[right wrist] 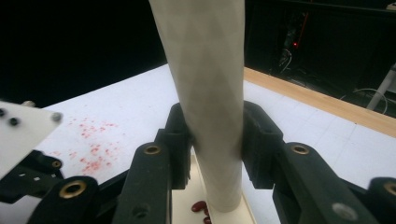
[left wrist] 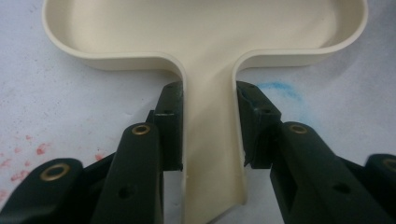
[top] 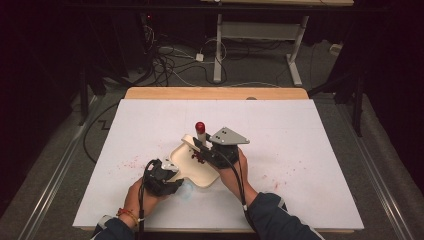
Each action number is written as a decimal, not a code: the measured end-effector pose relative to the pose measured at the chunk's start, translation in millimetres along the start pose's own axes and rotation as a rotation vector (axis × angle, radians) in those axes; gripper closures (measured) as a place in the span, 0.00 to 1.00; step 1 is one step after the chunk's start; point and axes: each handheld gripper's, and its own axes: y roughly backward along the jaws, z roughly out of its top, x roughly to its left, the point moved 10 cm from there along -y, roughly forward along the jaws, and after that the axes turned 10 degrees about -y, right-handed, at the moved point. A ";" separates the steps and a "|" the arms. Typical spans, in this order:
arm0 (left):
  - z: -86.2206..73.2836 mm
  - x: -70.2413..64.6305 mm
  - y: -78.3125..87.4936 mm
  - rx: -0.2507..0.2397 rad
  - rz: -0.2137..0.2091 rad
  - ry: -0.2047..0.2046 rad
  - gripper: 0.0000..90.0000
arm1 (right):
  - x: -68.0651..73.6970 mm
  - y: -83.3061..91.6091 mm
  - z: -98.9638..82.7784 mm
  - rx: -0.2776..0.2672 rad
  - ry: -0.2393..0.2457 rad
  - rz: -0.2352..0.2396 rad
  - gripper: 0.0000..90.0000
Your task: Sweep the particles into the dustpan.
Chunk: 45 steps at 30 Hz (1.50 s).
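A cream tray [top: 199,173] with a narrow handle lies on the white table cover. My left gripper [top: 169,175] is shut on that handle [left wrist: 210,140], one pad pressed on each side of it, in the left gripper view [left wrist: 208,126]. A white tube [top: 201,135] with a red cap stands upright over the tray's far end. My right gripper [top: 204,146] is shut on the tube [right wrist: 210,93], its pads pressing both sides [right wrist: 215,140]. A few red beans [right wrist: 201,207] lie in the tray [right wrist: 180,205] at the tube's foot.
Red stains [top: 131,162] dot the white cover left of the tray, and more [top: 287,170] to the right. A faint blue smear [left wrist: 280,88] sits beside the handle. The wooden table edge [top: 215,93] runs along the far side, with cables on the floor beyond.
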 end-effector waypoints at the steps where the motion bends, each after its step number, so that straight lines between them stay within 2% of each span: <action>1: 0.0 0.4 -0.2 0.001 0.001 -0.002 0.71 | 1.8 0.8 -0.2 0.000 -0.002 0.000 0.75; 10: -0.1 7.8 -1.4 -0.002 -0.015 -0.026 0.70 | 14.6 8.2 -5.1 0.015 -0.012 0.005 0.74; 12: -0.8 8.0 -2.2 -0.008 -0.014 -0.026 0.70 | 21.1 10.6 -7.4 0.023 0.010 0.006 0.74; 13: -1.3 8.0 -2.7 -0.008 -0.017 -0.025 0.70 | 23.9 11.3 -7.7 0.025 0.002 0.011 0.74; 16: -1.3 8.7 -2.8 -0.007 -0.015 -0.029 0.70 | 27.9 15.4 -7.4 0.030 0.021 0.010 0.75; 21: -1.1 8.0 -1.8 -0.009 -0.006 -0.043 0.70 | 32.4 19.9 -6.4 0.030 0.030 0.017 0.75; 22: -0.8 7.5 -1.5 -0.009 0.001 -0.047 0.70 | 32.9 20.5 -6.4 0.033 0.046 0.016 0.76; 25: -1.0 7.6 -1.8 -0.008 -0.005 -0.047 0.70 | 33.1 21.2 -5.5 0.032 0.055 0.015 0.76; 29: -1.4 7.7 -2.1 -0.015 -0.008 -0.044 0.70 | 28.3 23.4 -1.3 0.025 0.060 0.011 0.77; 31: -1.8 7.5 -2.2 -0.016 -0.008 -0.055 0.70 | 25.4 25.2 1.7 0.018 0.060 0.027 0.78; 34: -2.9 7.1 -2.5 -0.019 0.007 -0.094 0.70 | 21.2 28.8 7.2 0.005 0.053 0.032 0.78; 38: -3.5 7.0 -2.9 -0.015 0.025 -0.123 0.70 | 17.5 38.5 17.4 -0.020 0.078 0.054 0.78; 40: -3.6 7.3 -3.2 -0.018 0.028 -0.130 0.70 | 6.7 45.4 23.9 -0.037 0.071 0.047 0.78; 41: -3.6 7.3 -3.2 -0.018 0.028 -0.130 0.70 | 6.7 45.4 23.9 -0.037 0.071 0.047 0.78; 42: -3.7 7.3 -3.1 -0.018 0.030 -0.133 0.70 | -1.7 49.2 26.0 -0.044 0.072 0.042 0.78; 43: -4.0 7.3 -2.9 -0.019 0.030 -0.131 0.70 | -1.7 49.2 26.0 -0.044 0.072 0.042 0.78; 45: -4.6 7.7 -2.7 -0.025 0.024 -0.127 0.70 | -11.1 51.9 26.5 -0.042 0.074 0.025 0.78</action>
